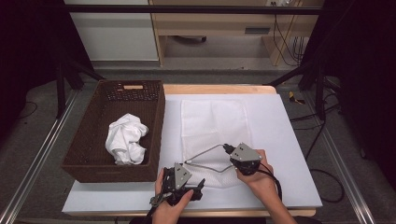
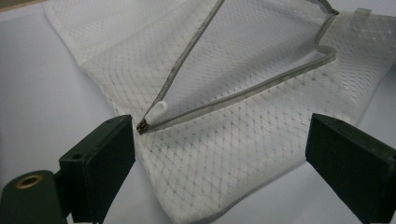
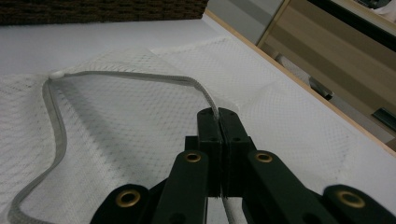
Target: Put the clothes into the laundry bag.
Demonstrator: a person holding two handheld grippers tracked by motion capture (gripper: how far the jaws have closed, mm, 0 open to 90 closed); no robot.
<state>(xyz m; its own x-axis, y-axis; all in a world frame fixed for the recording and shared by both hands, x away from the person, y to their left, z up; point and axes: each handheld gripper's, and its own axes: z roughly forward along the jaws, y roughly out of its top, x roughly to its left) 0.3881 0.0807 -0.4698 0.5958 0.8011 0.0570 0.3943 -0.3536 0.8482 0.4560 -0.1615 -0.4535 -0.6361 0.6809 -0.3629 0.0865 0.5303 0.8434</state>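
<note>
A brown wicker basket (image 1: 93, 135) with crumpled white cloth (image 1: 125, 138) sits left of the mesh laundry bag (image 1: 215, 121) lying flat on the bench (image 1: 280, 140). At the bag's near edge, the left hand-held gripper (image 2: 224, 154) hangs with jaws wide apart, gripping nothing, the zipper pull (image 2: 158, 110) just ahead. Further right, the right hand-held gripper (image 3: 218, 113) is clamped tight on the bag's raised zipper edge (image 3: 140, 77).

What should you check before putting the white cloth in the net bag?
1. Right claw pinching the zipper edge: ok.
2. Bag mouth open: ok, lifted into a wide gap.
3. Left claw free to grab: ok, jaws open and empty.
4. Cloth ready: not ok, lies in the basket.
5. Zipper pull out of the way: ok, at the end of the opening.
</note>
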